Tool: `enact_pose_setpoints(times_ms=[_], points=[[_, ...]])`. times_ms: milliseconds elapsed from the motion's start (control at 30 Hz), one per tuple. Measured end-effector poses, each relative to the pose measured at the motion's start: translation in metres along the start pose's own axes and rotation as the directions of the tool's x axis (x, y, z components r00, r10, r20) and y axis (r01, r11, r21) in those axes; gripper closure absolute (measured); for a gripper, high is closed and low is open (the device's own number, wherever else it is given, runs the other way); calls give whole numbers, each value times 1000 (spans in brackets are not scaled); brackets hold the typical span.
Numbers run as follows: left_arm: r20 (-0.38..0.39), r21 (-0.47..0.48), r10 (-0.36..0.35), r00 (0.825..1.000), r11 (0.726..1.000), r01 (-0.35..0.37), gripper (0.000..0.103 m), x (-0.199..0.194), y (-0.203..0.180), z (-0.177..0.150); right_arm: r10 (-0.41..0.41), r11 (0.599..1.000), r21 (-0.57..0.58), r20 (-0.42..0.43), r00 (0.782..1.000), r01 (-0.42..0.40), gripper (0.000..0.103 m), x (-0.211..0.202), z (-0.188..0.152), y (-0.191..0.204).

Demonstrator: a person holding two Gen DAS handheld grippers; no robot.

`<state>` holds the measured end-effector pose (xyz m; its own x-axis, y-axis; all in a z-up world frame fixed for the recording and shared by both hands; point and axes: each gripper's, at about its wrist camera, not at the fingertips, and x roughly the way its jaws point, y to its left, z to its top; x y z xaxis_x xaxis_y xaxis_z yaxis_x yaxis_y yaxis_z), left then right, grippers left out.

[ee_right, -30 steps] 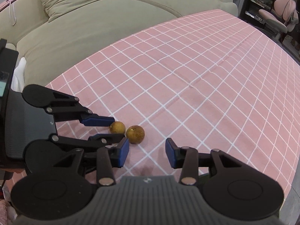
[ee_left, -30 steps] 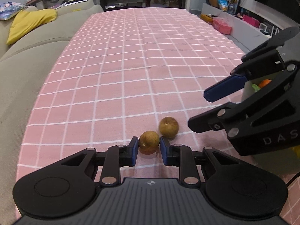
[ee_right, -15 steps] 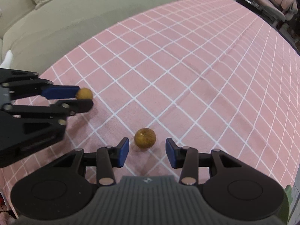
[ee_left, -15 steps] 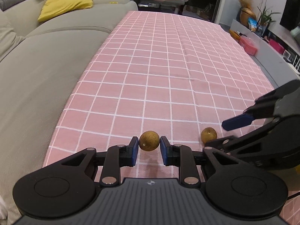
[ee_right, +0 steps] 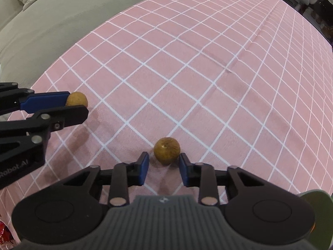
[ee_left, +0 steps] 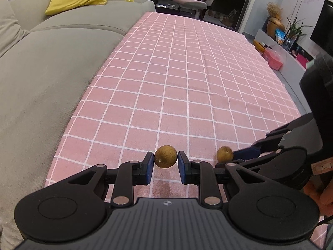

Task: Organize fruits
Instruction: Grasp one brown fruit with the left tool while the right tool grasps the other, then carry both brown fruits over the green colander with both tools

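a second ago the two brown fruits lay side by side on the pink checked table (ee_left: pixel 187 83); now they are well apart. the left gripper (ee_left: pixel 165 164) has lifted one fruit (ee_left: pixel 165 159) clear of the cloth and carried it off to the side, its fingers (ee_left: pixel 148 167) clamped on the fruit's two flanks just as they were before. in the right wrist view that same left gripper (ee_right: pixel 77 108) shows at the left edge, the held fruit (ee_right: pixel 76 101) poking out past its blue pad, shadow on the cloth beneath it

the right gripper (ee_right: pixel 163 164) has come down over the other fruit (ee_right: pixel 167 150), which a second ago sat off to the left of its fingers. that fruit now rests on the table between the fingertips, nearer the right finger (ee_right: pixel 183 168), which looks to touch it; a thin gap shows on the left side. the fingers are closing in and stand much closer than half a second ago, not yet pressing from both sides

in the left wrist view the other fruit (ee_left: pixel 224 154) sits at the tip of the right gripper (ee_left: pixel 237 158), just right of the held one. a grey sofa (ee_left: pixel 52 73) runs along the table's left edge
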<state>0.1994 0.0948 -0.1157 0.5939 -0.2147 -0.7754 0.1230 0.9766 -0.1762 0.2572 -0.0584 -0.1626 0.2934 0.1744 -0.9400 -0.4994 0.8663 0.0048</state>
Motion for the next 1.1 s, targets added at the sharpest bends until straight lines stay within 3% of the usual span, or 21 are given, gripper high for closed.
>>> enact_pose_setpoints(times_ms=[300,567,900,1100], points=[[15,-9,-14,1000,1000,14,75,-9,1,2,-10,1000,20,2,1000,10,84,-4,-2,6],[57,26,-42,997,999,41,75,-29,-15,13,2,999,37,114,993,-6,85,-50,-12,13],[137,128,-70,988,990,52,75,-72,-55,28,-5,990,138,291,957,-37,85,-134,-48,12],[167,200,-136,976,975,102,76,-94,-89,30,-51,983,182,367,929,-18,85,-181,-80,9]])
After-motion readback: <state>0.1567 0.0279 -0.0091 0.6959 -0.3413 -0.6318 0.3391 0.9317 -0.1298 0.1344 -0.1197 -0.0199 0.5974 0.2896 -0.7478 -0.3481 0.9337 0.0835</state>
